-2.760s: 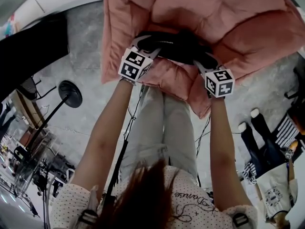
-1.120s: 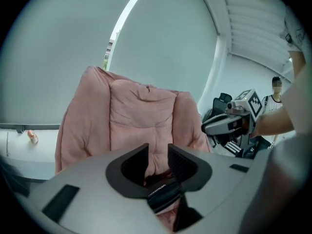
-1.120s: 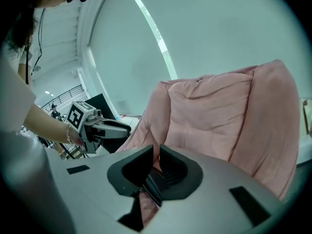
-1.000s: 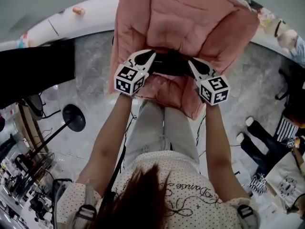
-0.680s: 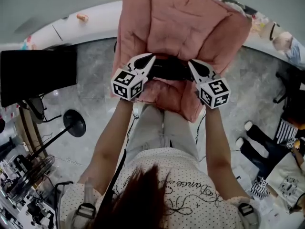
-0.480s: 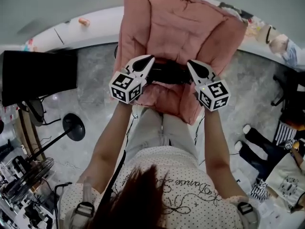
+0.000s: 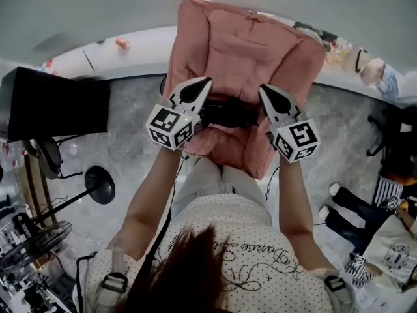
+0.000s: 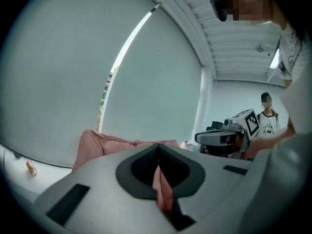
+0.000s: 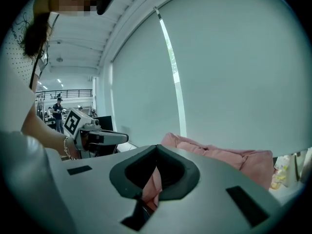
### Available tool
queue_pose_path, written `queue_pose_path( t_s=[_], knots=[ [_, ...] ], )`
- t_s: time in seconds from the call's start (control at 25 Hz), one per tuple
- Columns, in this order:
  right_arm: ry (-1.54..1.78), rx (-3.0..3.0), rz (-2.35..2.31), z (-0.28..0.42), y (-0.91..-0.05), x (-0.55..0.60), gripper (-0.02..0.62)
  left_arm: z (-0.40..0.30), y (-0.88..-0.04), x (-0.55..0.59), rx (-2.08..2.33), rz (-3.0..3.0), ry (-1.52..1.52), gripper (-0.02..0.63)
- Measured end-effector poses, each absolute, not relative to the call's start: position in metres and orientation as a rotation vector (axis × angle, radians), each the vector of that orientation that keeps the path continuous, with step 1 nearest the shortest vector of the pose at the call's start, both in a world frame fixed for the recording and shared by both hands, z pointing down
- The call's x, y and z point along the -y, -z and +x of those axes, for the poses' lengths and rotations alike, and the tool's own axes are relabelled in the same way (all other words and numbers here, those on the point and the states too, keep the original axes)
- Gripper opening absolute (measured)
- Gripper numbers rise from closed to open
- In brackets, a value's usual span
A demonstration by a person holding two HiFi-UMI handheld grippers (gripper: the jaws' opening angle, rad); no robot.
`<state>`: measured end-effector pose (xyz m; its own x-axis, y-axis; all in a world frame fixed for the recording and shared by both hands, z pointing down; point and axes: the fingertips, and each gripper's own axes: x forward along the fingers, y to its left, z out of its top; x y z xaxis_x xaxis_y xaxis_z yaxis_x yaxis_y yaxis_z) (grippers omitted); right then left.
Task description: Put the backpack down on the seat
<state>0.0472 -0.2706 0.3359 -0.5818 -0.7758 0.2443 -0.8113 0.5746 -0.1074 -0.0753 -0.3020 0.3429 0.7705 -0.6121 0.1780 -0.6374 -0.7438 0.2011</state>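
The black backpack (image 7: 227, 113) lies on the pink padded seat (image 7: 244, 44), low against its backrest. My left gripper (image 7: 201, 85) hovers at the backpack's left end and my right gripper (image 7: 267, 92) at its right end, both pointing forward. Each has its jaws shut with nothing between them. In the left gripper view, the left gripper (image 8: 158, 149) shows only a sliver of pink seat and black through its notch. The right gripper (image 9: 157, 150) shows the same sliver in its own view. Each gripper view also catches the other gripper (image 8: 225, 136) (image 9: 96, 136) beside it.
A black screen (image 7: 55, 106) stands at the left, with a round-based stand (image 7: 98, 184) on the grey floor. A white curved ledge (image 7: 98, 54) runs behind the seat. Another person's legs (image 7: 345, 210) and bags are at the right.
The seat and backpack have drawn farther from the head camera and look smaller. Both grippers have lifted a little off the backpack and stay at its two ends.
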Motion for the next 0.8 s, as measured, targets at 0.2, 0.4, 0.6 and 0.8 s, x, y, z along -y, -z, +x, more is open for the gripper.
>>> queue_pose_path(
  t_s=[0.2,0.4,0.6,0.8],
  knots=[
    [-0.223,2.660,1.400,0.049,-0.298,0.260,0.011,-0.075,-0.308,0.294,0.981,2.727,-0.087,0.003],
    [-0.184,2.720,1.451,0.057,-0.266,0.262,0.009,-0.071,-0.286,0.293,1.013,2.797,-0.134,0.003],
    [-0.172,2.732,1.482,0.063,-0.250,0.263,0.009,-0.071,-0.270,0.291,1.032,2.826,-0.111,0.003],
    [-0.175,2.731,1.486,0.065,-0.247,0.266,0.011,-0.074,-0.268,0.294,1.053,2.818,-0.104,0.003]
  ],
)
